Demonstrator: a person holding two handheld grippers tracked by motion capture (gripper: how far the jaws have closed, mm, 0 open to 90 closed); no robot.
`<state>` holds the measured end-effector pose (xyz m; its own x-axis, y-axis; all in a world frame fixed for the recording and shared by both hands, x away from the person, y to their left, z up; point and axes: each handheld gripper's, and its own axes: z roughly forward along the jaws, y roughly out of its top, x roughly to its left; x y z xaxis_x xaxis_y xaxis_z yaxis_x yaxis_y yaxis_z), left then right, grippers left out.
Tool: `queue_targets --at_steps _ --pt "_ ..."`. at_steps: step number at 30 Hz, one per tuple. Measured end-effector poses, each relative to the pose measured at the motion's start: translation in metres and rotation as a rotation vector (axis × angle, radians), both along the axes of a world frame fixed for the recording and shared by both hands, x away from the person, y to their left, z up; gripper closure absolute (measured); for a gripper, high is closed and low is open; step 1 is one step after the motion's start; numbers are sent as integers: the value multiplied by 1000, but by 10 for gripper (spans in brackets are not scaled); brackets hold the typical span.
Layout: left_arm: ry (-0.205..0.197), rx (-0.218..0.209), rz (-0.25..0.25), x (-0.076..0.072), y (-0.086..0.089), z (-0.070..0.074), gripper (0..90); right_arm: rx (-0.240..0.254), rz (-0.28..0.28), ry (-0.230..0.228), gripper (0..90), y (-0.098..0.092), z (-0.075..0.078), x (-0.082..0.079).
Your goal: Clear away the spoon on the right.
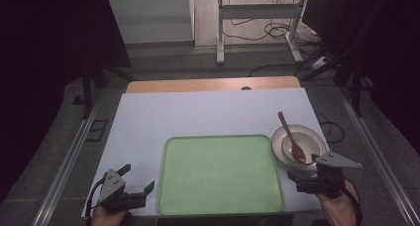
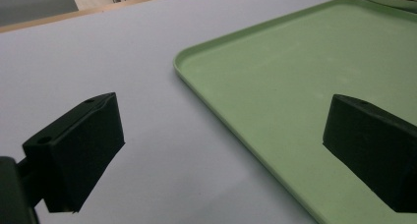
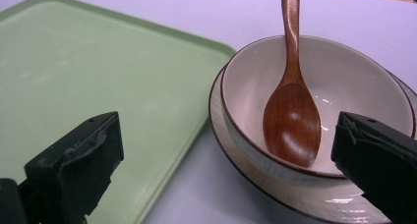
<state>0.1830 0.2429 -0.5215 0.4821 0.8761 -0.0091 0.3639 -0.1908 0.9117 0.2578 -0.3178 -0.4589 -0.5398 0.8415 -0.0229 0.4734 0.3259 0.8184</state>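
**Both grippers open at the near edge; bowl and spoon unheld at lower right**

We find the wooden spoon (image 1: 292, 139) lying in the white bowl (image 1: 308, 137) at the lower right of the high view, its scoop down in the bowl and its handle slanting up and left past the rim. In the right gripper view the bowl (image 3: 344, 86) sits on a white plate (image 3: 255, 175), both edged with a thin dark line, and the spoon (image 3: 291, 121) rests with its scoop against the near inner wall.

We note the right gripper (image 1: 317, 179) directly below the bowl in the high view, held by a hand at the bottom edge. Its jaws stand wide apart with nothing between them; in its own view they flank the plate's near rim. We cannot tell whether they touch it.

The green tray (image 1: 168, 186) occupies the lower centre of the high view, bare, its right edge just beside the plate. The white table (image 1: 198, 112) lies under everything.

We record the left gripper (image 1: 138, 179) at the lower left, just left of the tray. Its jaws are spread and hold nothing; in its own view one hangs over the table (image 2: 123, 52), the other over the tray (image 2: 275, 86).
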Motion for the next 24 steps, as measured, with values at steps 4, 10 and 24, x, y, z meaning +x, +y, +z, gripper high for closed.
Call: queue_targets --at_steps 4,10,24 --pt "0 -3 0 0 0 0 18 8 11 19 0 0 2 5" --pt "0 -3 1 0 0 0 18 20 26 42 0 1 5 14" --pt "0 1 0 0 0 0 18 17 32 50 0 8 14 34"
